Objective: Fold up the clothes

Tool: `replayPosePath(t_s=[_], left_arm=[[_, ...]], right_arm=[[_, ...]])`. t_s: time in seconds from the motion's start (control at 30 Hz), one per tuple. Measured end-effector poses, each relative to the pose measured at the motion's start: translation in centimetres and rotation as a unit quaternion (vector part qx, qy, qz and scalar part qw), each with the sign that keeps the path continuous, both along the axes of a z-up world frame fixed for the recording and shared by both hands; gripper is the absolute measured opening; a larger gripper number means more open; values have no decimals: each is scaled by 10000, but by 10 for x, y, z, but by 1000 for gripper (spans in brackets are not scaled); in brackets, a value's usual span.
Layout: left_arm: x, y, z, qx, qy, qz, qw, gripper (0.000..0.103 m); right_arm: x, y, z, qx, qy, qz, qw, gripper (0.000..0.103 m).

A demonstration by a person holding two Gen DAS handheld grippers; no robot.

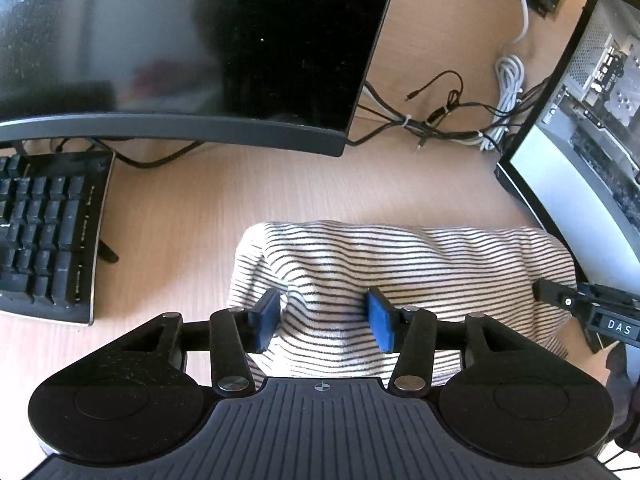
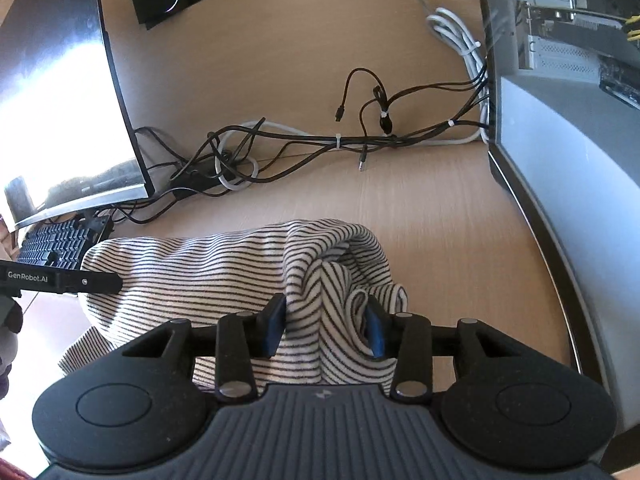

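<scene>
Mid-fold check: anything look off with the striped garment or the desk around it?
The striped garment is bunched into twisted ridges at its right end, between the right tool fingers, not flat. Loose cables sprawl across the desk behind it. Nothing spilled or damaged.

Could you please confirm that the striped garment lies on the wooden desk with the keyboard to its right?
Not quite: the keyboard sits to the left of the striped garment, as the left wrist view shows. The garment does lie on the wooden desk.
</scene>
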State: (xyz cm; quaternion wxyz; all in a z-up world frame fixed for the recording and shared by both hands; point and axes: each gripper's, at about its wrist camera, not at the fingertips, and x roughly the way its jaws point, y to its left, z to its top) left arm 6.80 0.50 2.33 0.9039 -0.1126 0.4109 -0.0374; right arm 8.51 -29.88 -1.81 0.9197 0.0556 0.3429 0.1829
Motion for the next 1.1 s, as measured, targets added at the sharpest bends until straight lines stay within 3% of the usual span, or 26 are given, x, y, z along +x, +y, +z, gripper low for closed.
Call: replayPosePath(t_s=[0.2, 0.33, 0.43, 0.5, 0.6, 0.77, 0.93, 1.1], left_arm=[[0, -4, 0, 60, 0, -6, 10000, 56], [1, -4, 1, 91, 21, -21, 10000, 62], [1, -4, 0, 89, 63, -36, 9999, 65], [2, -3, 0, 99, 86, -49, 9999, 66], [2, -4, -1, 116, 111, -62, 9999, 67], [4, -3, -1, 91, 150, -19, 9998, 73], [5, -1, -2, 23, 178, 33, 9998, 75], [5, 0, -3, -11, 220, 68, 9997, 79]], right_arm=[[-2, 1, 5, -250, -129, 69, 9996, 52], [-5, -1, 18, -352, -411, -58, 9985, 52], [-10, 1, 38, -252, -800, -55, 9965, 41], [-14, 9, 50, -29, -902, 223, 9957, 39], [-13, 29, 49, 531, -398, 1208, 9905, 39], [-20, 69, 1, 234, 668, 2450, 9669, 39], [-30, 75, -19, -67, 1096, 2903, 9506, 39], [-31, 70, -15, -38, 1143, 3015, 9466, 39]])
